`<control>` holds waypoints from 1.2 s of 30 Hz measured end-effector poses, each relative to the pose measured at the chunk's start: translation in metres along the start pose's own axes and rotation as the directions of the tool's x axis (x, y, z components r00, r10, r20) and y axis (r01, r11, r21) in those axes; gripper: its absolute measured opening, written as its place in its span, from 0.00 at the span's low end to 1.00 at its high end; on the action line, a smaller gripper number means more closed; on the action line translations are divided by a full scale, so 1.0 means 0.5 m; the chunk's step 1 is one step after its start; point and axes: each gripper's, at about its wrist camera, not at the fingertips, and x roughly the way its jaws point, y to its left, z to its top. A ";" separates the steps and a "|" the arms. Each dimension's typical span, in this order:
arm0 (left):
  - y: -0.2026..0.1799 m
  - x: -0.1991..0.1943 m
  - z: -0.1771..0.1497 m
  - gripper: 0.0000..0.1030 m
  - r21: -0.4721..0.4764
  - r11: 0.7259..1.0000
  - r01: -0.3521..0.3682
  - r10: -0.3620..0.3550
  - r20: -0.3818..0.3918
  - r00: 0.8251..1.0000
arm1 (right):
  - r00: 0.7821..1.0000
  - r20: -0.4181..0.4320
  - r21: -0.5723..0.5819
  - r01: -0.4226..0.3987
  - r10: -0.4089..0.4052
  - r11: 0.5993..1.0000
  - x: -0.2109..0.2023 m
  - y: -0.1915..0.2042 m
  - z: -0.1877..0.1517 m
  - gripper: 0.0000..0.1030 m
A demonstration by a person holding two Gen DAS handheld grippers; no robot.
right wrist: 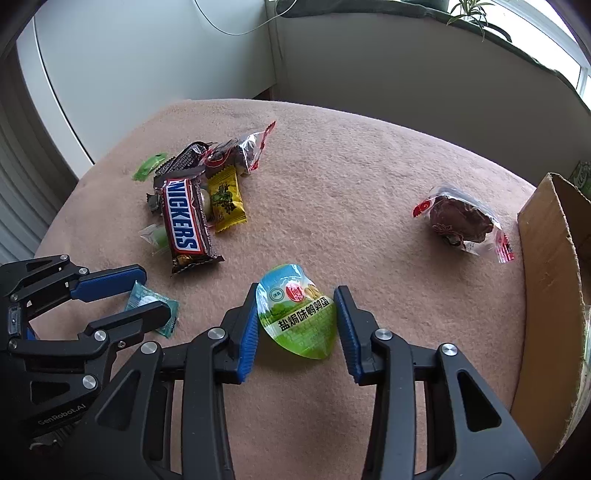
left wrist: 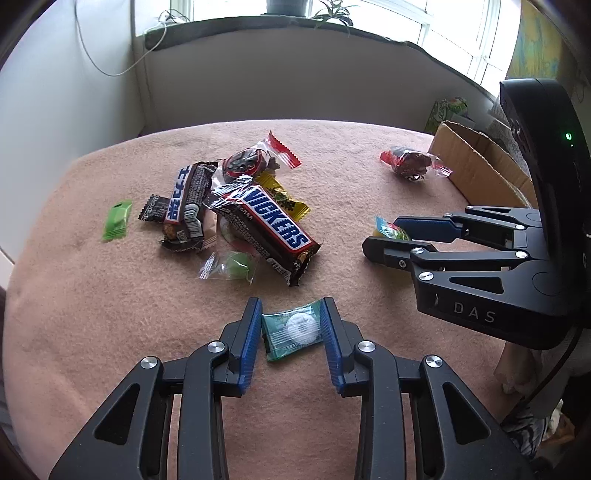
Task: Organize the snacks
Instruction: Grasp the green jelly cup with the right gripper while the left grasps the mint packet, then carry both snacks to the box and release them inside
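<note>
Pinkish-tan fleece blanket (left wrist: 110, 314) over the work surface, nap slightly scuffed. White wall (left wrist: 66, 103) at left, thin grey cable (left wrist: 88, 55) looping down it. Low white wall beneath a dark window ledge (left wrist: 258, 26). Potted plants (left wrist: 332, 13) on ledge. Bright daylight through window (left wrist: 458, 33), white-framed panes.

The cardboard box (right wrist: 550, 295) is cut off at the right edge, and the Snickers bar (left wrist: 264, 230) hides a clear-wrapped sweet.
</note>
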 end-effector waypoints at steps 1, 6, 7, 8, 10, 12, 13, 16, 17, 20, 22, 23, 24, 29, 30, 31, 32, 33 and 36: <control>0.001 0.000 -0.003 0.43 -0.001 1.000 0.002 -0.002 -0.003 1.000 | 1.000 0.001 0.001 0.001 -0.001 1.000 0.000 0.000 -0.001 0.39; -0.014 -0.006 -0.024 0.61 0.022 1.000 -0.009 0.009 0.016 1.000 | 1.000 0.003 0.009 0.002 -0.002 1.000 -0.003 0.000 -0.006 0.39; -0.016 -0.005 -0.027 0.59 0.032 0.999 -0.023 0.023 0.022 0.999 | 1.000 0.004 0.010 0.003 -0.003 1.000 -0.003 0.002 -0.007 0.39; -0.017 -0.005 -0.028 0.55 0.034 0.998 -0.043 0.042 0.028 0.999 | 1.000 0.005 0.012 0.004 -0.005 1.000 -0.004 0.001 -0.007 0.39; -0.018 -0.009 -0.027 0.34 0.041 0.997 -0.059 0.057 0.035 0.998 | 1.000 0.009 0.017 0.008 -0.008 1.000 -0.012 -0.004 -0.012 0.39; -0.014 -0.011 -0.025 0.28 0.034 0.997 -0.067 0.066 0.041 0.997 | 1.000 0.015 0.023 0.010 -0.010 1.000 -0.019 -0.009 -0.014 0.39; -0.012 -0.012 -0.026 0.27 0.033 0.997 -0.068 0.067 0.043 0.997 | 1.000 0.018 0.026 0.009 -0.010 1.000 -0.022 -0.010 -0.014 0.39; -0.007 -0.020 -0.028 0.12 0.022 0.998 -0.062 0.061 0.046 0.997 | 1.000 0.026 0.029 0.012 -0.013 1.000 -0.033 -0.013 -0.017 0.39; -0.007 -0.020 -0.027 0.11 0.014 0.998 -0.058 0.058 0.047 0.997 | 0.999 0.030 0.028 0.012 -0.012 1.000 -0.038 -0.013 -0.019 0.38; -0.003 -0.028 -0.028 0.08 0.010 0.999 -0.052 0.051 0.050 0.997 | 0.999 0.043 0.023 0.015 -0.016 1.000 -0.051 -0.012 -0.022 0.38; -0.002 -0.029 -0.028 0.07 -0.004 0.999 -0.037 0.037 0.054 0.998 | 0.999 0.052 0.026 0.016 -0.017 1.000 -0.061 -0.013 -0.024 0.38; 0.001 -0.033 -0.028 0.07 -0.016 0.999 -0.031 0.032 0.058 0.998 | 0.998 0.055 0.028 0.015 -0.016 0.999 -0.065 -0.013 -0.025 0.38; 0.004 -0.037 -0.027 0.07 -0.031 0.999 -0.022 0.024 0.065 0.998 | 0.998 0.059 0.031 0.013 -0.015 0.999 -0.070 -0.013 -0.026 0.38; 0.020 -0.063 -0.016 0.07 -0.085 0.996 0.017 -0.009 0.092 0.996 | 0.997 0.083 0.045 0.004 -0.008 0.999 -0.103 -0.019 -0.030 0.38; 0.022 -0.070 -0.014 0.07 -0.090 0.996 0.021 -0.012 0.100 0.995 | 0.996 0.092 0.045 0.003 -0.007 0.999 -0.112 -0.019 -0.030 0.38; 0.021 -0.078 -0.011 0.07 -0.092 0.995 0.024 -0.014 0.109 0.994 | 0.995 0.100 0.045 0.002 -0.006 0.999 -0.121 -0.019 -0.030 0.38; 0.018 -0.084 -0.005 0.07 -0.090 0.996 0.028 -0.017 0.118 0.993 | 0.994 0.109 0.045 0.001 -0.006 0.999 -0.131 -0.020 -0.030 0.38; 0.016 -0.093 -0.001 0.07 -0.087 0.996 0.033 -0.021 0.128 0.992 | 0.993 0.118 0.045 0.000 -0.005 0.999 -0.140 -0.020 -0.028 0.38; 0.002 -0.113 0.014 0.07 -0.081 0.995 0.049 -0.036 0.154 0.987 | 0.989 0.144 0.046 -0.001 -0.006 0.999 -0.172 -0.024 -0.027 0.38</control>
